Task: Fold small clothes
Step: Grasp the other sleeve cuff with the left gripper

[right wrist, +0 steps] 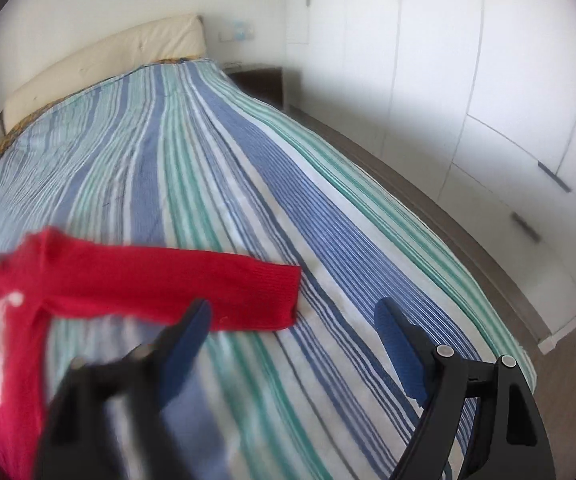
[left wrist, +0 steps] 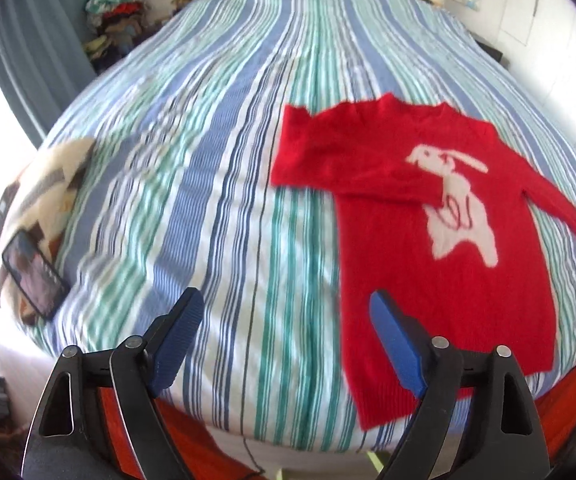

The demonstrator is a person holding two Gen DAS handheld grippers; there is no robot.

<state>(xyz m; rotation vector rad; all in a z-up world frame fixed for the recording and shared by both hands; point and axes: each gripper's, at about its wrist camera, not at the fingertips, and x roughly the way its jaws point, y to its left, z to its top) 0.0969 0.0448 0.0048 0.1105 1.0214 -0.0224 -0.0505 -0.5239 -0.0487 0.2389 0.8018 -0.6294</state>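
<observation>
while the striped bedspread (left wrist: pixel 224 168) carries everything, the red knit sweater (left wrist: pixel 448 280) with its white rabbit lies flat on it, one sleeve (left wrist: pixel 352 160) already crossed over the chest and the other sleeve (right wrist: pixel 192 288) lying out sideways. i judge the sleeve fold half done. my left gripper (left wrist: pixel 286 322) and right gripper (right wrist: pixel 294 328) both gape wide, holding nothing. next i should pinch that outstretched cuff (right wrist: pixel 276 296) and carry it inward.

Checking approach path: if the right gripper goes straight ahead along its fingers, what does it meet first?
Probably bare striped bedspread. The right gripper is open, and the red sweater sleeve cuff lies just left of centre, near the left finger's line. Depth is unclear, so it might brush the cuff.
</observation>
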